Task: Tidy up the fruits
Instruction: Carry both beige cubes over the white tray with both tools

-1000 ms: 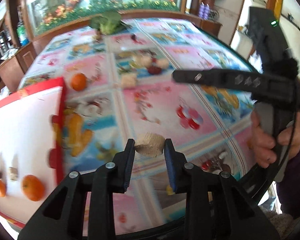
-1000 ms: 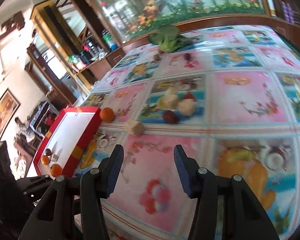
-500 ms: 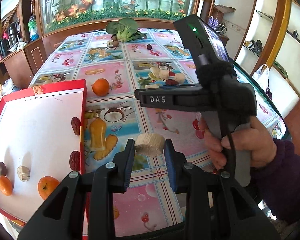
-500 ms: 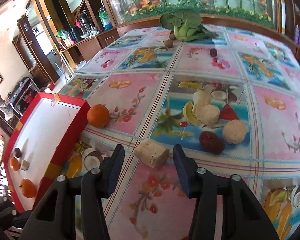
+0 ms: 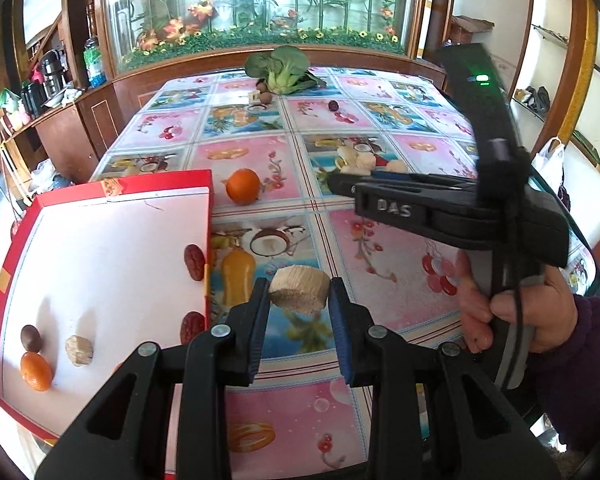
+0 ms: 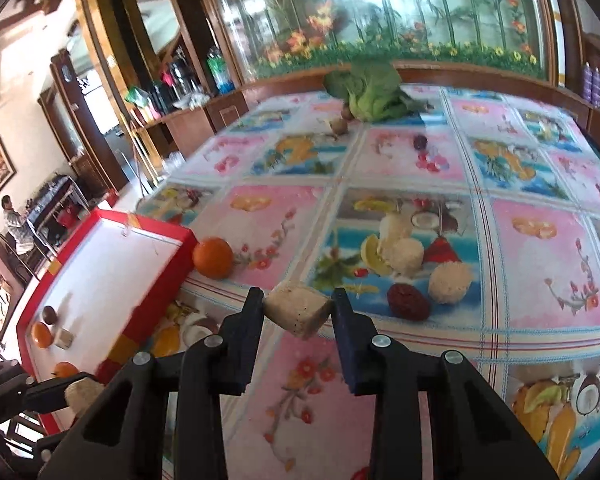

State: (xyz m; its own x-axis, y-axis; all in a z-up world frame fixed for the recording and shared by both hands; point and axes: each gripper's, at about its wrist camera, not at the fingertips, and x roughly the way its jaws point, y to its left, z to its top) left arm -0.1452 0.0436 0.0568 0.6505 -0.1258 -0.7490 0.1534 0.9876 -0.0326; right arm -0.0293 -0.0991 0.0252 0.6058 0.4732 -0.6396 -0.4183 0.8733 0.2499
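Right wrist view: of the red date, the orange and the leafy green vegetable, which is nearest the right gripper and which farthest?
From the right gripper:
1. Red date, just right of the fingertips, on the tablecloth.
2. Orange, left, beside the red box.
3. Leafy green vegetable, at the table's far edge.

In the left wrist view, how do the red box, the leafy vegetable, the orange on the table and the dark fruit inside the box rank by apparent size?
1. Red box
2. Leafy vegetable, though it lies far from the camera
3. Orange on the table
4. Dark fruit
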